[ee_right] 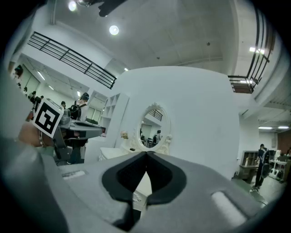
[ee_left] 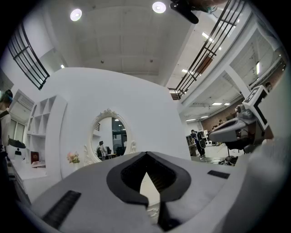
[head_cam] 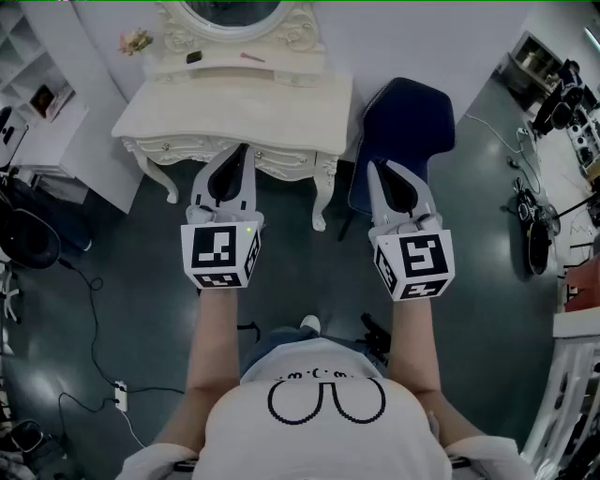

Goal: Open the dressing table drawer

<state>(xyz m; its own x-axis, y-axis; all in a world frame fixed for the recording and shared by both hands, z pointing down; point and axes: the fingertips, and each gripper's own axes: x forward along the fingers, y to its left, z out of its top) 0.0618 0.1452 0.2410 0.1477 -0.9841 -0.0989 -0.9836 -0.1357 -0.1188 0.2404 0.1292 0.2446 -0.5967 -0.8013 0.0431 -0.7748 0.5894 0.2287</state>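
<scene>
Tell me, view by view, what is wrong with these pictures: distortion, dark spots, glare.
Head view: edges bend, the floor is dim, the pale dressing table stands out bright. Left gripper view: fisheye, black corners, ceiling lamps flare, the wall bulges. Right gripper view: the same bulge and black corners, a lamp flares.

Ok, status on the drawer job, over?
Left gripper shut, empty; right gripper shut, empty. Both short of dressing table; drawer looks closed, untouched. Blue chair beside the table, ahead of right gripper, not blocking the drawer.
</scene>
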